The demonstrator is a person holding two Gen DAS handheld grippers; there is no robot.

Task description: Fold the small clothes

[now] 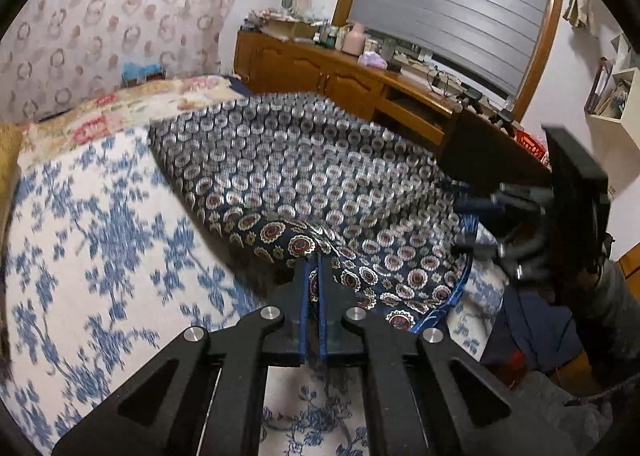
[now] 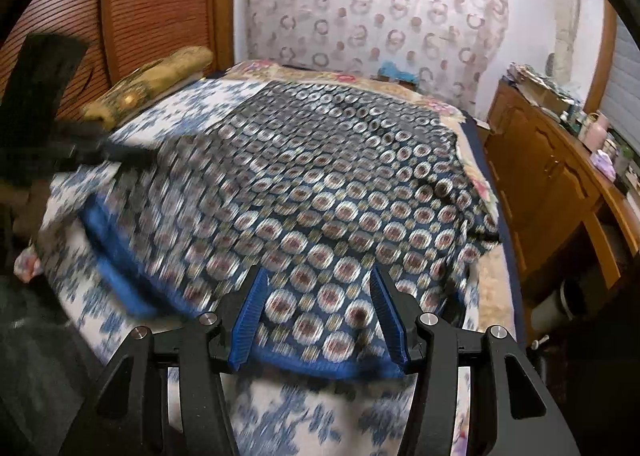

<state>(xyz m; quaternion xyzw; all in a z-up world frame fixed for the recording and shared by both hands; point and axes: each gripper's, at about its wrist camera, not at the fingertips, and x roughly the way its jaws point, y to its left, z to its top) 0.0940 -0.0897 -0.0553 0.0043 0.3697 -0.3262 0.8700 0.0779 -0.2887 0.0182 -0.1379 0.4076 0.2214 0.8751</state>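
Left gripper (image 1: 314, 256) pressed together, pinching a raised fold of the dark medallion-print garment (image 1: 304, 172). Right gripper (image 2: 318, 280) spread, blue pads either side of the garment's blue-trimmed near edge, not pressing. Garment lies spread on the blue-floral bedsheet (image 1: 92, 224).

The left claw (image 1: 313, 260) has its two blue pads pressed together on a raised fold of the dark medallion-print garment (image 1: 288, 172). The cloth lifts into a small ridge at the pinch and spreads away across the bed's blue-and-white floral sheet (image 1: 92, 240). Off to the right, the right claw (image 1: 480, 224) reaches over the garment's far edge, blurred. A wooden sideboard (image 1: 340, 76) crowded with bottles stands behind, under a window with closed shutters (image 1: 452, 4).
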